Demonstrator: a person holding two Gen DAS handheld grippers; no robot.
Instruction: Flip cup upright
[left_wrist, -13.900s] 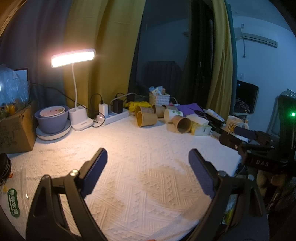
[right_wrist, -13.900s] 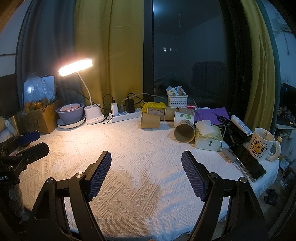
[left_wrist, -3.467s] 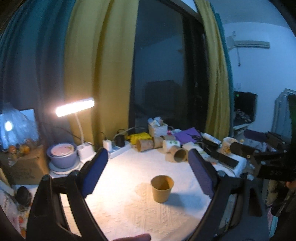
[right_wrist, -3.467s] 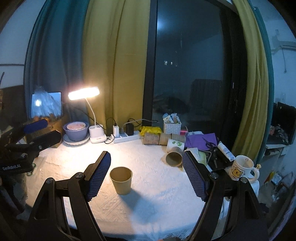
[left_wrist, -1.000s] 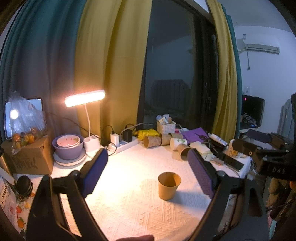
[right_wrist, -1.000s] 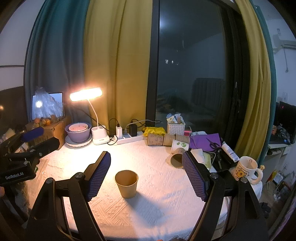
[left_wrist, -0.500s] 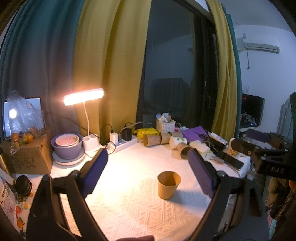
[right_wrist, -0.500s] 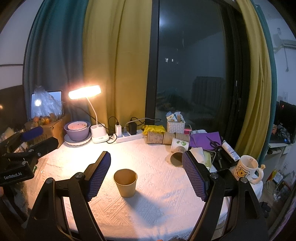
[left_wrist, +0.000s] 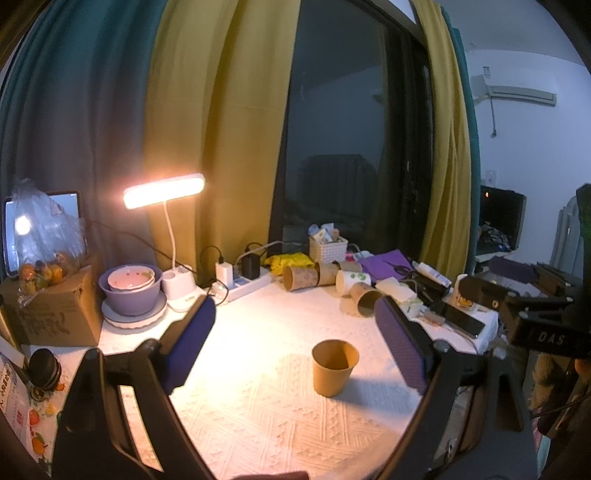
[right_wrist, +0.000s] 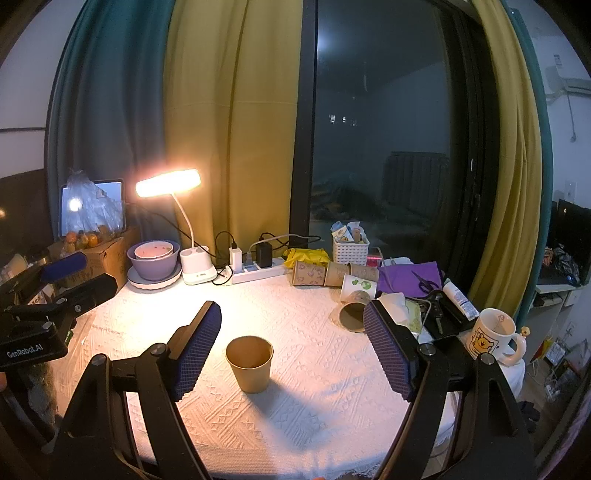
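A brown paper cup (left_wrist: 334, 366) stands upright, mouth up, on the white textured tablecloth (left_wrist: 258, 417); it also shows in the right wrist view (right_wrist: 250, 363). My left gripper (left_wrist: 295, 347) is open and empty, held back above the near table edge with the cup between its fingers' line of sight. My right gripper (right_wrist: 291, 350) is open and empty, also back from the cup. The right gripper's body shows at the right of the left wrist view (left_wrist: 532, 325); the left gripper's body shows at the left of the right wrist view (right_wrist: 40, 314).
Several paper cups (right_wrist: 332, 275) lie on their sides at the back right, one (right_wrist: 352, 314) facing me. A lit desk lamp (right_wrist: 168, 184), purple bowls (right_wrist: 153, 260), a power strip (right_wrist: 258, 273), a white basket (right_wrist: 351, 249), a tissue box, a phone and a mug (right_wrist: 493, 334) line the table's back and right.
Since 13.9 s ago the cup came to stand upright in the table's middle and both grippers pulled back and up. In the last second the views shifted only slightly.
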